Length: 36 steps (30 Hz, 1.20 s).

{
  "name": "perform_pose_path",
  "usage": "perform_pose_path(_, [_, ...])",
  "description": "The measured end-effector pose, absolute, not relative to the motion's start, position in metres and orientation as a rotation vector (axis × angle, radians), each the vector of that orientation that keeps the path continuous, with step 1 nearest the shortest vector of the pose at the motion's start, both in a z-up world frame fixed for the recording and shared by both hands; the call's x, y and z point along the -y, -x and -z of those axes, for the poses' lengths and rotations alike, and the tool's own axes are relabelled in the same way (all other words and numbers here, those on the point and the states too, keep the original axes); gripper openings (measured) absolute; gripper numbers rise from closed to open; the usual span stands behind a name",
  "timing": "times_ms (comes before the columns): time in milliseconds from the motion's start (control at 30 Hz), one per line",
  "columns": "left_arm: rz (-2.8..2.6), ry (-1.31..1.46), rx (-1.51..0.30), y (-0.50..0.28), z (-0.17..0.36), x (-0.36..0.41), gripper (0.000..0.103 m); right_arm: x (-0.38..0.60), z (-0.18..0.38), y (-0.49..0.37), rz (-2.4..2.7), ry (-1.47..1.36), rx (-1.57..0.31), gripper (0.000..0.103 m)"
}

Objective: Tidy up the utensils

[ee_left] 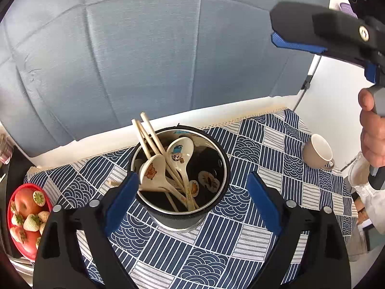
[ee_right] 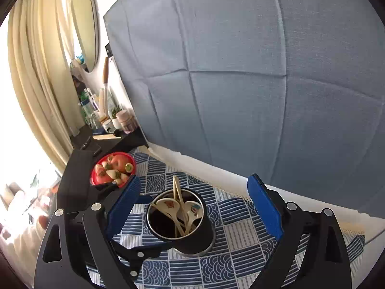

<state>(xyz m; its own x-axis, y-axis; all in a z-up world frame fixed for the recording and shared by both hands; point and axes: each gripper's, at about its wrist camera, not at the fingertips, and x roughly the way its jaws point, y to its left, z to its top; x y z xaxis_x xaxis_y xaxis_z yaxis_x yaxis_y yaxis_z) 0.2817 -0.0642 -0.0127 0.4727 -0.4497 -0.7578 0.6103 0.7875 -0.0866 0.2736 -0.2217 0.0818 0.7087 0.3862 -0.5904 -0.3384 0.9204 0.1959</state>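
A dark metal cup (ee_left: 190, 219) (ee_right: 192, 238) stands upright on the blue patterned tablecloth (ee_left: 252, 245). Inside it are two cream ceramic spoons (ee_left: 154, 175) with cartoon prints and several wooden chopsticks (ee_left: 149, 132) that lean out over the far rim. My left gripper (ee_left: 192, 193) is open, its blue pads on either side of the cup, with the left pad close to the rim. My right gripper (ee_right: 195, 207) is open too, hanging above the cup with nothing between its pads. In the left wrist view the right gripper (ee_left: 300, 33) shows at the upper right, held by a hand (ee_left: 373, 132).
A red plate of fruit (ee_left: 14, 231) (ee_right: 96, 180) sits at the table's left end. A beige mug (ee_left: 317, 154) lies tilted on the cloth to the right. A blue fabric backdrop (ee_right: 240, 72) rises behind the table. A dark shelf with bottles (ee_right: 101, 120) stands beyond the plate.
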Motion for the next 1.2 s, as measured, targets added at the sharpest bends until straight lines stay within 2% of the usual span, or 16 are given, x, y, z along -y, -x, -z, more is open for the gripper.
perform_pose_path(67, [0.620,-0.183,-0.854,-0.276,0.012,0.059,0.097,0.220,-0.078,-0.270,-0.392,-0.056,-0.685,0.087])
perform_pose_path(567, [0.215,-0.090,-0.768,-0.223,0.017,0.013,0.097,0.222,-0.035,-0.219,-0.322,-0.041,-0.772,0.091])
perform_pose_path(1200, [0.172,-0.057,-0.830,-0.122,0.030,0.011,0.097,0.230,0.030,-0.138,-0.219,-0.059,-0.863,0.092])
